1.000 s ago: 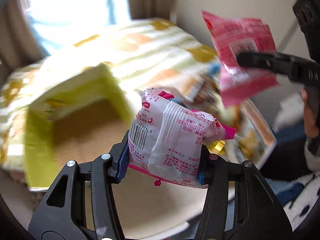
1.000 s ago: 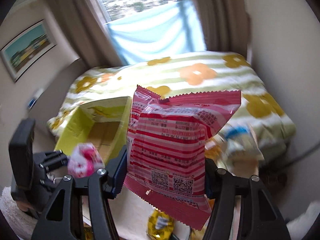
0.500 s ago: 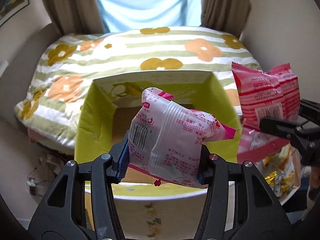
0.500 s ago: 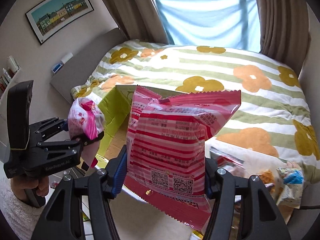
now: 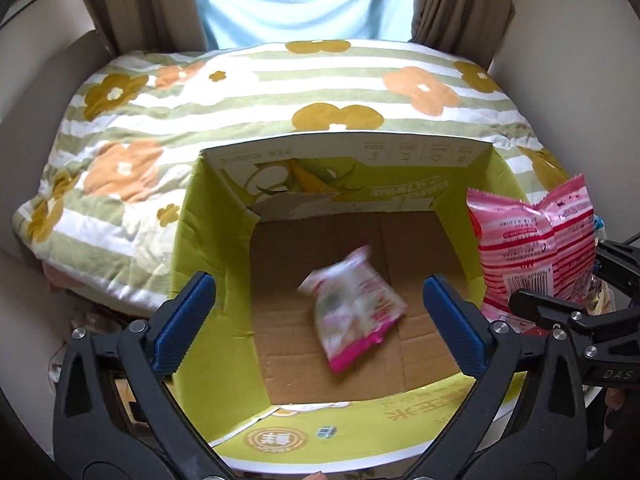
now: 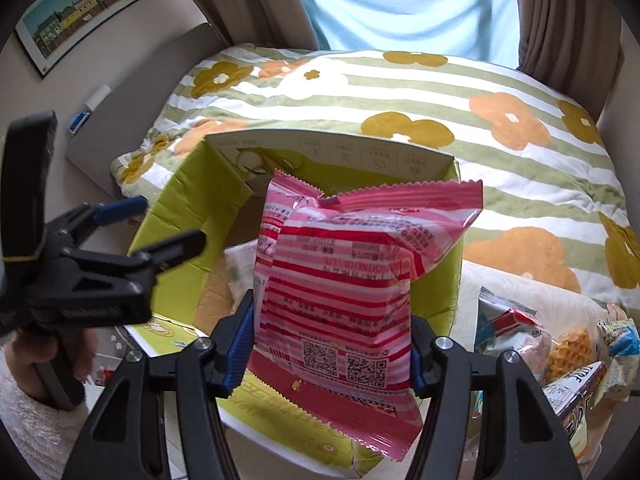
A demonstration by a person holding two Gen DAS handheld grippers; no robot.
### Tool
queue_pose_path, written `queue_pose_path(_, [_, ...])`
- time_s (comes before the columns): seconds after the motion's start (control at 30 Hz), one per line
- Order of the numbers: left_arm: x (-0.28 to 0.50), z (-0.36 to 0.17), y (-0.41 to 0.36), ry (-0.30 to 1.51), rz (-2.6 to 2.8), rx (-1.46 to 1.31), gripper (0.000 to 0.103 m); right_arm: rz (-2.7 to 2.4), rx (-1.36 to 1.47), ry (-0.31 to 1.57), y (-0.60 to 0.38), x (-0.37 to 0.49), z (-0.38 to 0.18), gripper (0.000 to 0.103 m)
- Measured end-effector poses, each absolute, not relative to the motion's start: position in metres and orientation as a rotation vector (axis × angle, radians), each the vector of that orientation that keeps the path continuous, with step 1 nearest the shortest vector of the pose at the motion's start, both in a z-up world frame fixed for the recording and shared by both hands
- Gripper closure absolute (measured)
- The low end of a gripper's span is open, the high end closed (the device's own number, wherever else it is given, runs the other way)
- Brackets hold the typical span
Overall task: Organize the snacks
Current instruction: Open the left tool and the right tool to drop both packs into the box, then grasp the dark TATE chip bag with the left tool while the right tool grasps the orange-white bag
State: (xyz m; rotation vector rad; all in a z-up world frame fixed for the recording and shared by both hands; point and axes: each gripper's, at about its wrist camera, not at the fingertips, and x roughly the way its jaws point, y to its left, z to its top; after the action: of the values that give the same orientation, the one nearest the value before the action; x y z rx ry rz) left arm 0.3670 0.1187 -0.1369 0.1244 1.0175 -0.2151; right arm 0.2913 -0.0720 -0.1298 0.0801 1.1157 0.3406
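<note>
A green cardboard box [image 5: 212, 248] stands open in front of the bed, also in the right wrist view [image 6: 176, 200]. My left gripper [image 5: 320, 320] is open and empty above the box. A white and pink snack packet [image 5: 354, 308] is blurred inside the box, over its brown floor. My right gripper [image 6: 332, 344] is shut on a pink striped snack bag [image 6: 340, 280] and holds it over the box's right side; the bag also shows in the left wrist view [image 5: 532, 248].
A bed with a striped flower quilt [image 5: 280, 92] lies behind the box. Several loose snack packets [image 6: 560, 352] lie on a surface right of the box. Curtains and a window are at the back. A picture [image 6: 80, 8] hangs on the left wall.
My left gripper has opened and let go of the white and pink packet, which has dropped into the box. My right gripper has moved with the pink bag closer over the box.
</note>
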Motion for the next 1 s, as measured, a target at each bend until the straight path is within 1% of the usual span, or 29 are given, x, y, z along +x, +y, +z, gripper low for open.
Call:
queue_pose_path(0.2, [0.353, -0.122, 0.134, 0.992, -0.185, 0.097, 0.0, 0.372, 0.046, 1.154, -0.058, 0.294, -0.14, 0.044])
queue_pose_path(0.23, [0.35, -0.12, 0.135, 0.986, -0.17, 0.104, 0.0, 0.365, 0.022, 1.147, -0.056, 0.294, -0.141, 0.034])
queue_pose_path(0.27, [0.347, -0.118, 0.137, 0.98, -0.156, 0.112, 0.0, 0.361, -0.001, 1.126, -0.053, 0.294, -0.142, 0.008])
queue_pose_path(0.3, [0.344, -0.116, 0.138, 0.976, -0.145, 0.114, 0.0, 0.366, -0.013, 1.105, -0.053, 0.292, -0.141, 0.0])
queue_pose_path(0.4, [0.335, -0.116, 0.139, 0.978, -0.129, 0.097, 0.0, 0.359, -0.035, 1.069, -0.057, 0.286, -0.142, 0.0])
queue_pose_path(0.6, [0.318, -0.112, 0.14, 0.98, -0.112, 0.05, 0.0, 0.372, 0.007, 1.129, -0.067, 0.276, -0.141, 0.0])
queue_pose_path(0.83, [0.299, -0.094, 0.132, 0.923, -0.134, 0.047, 0.0, 0.344, -0.01, 1.047, -0.067, 0.254, -0.113, 0.0])
queue_pose_path(1.0, [0.288, -0.086, 0.113, 0.894, -0.19, 0.047, 0.0, 0.283, 0.035, 1.007, -0.089, 0.233, -0.095, 0.0])
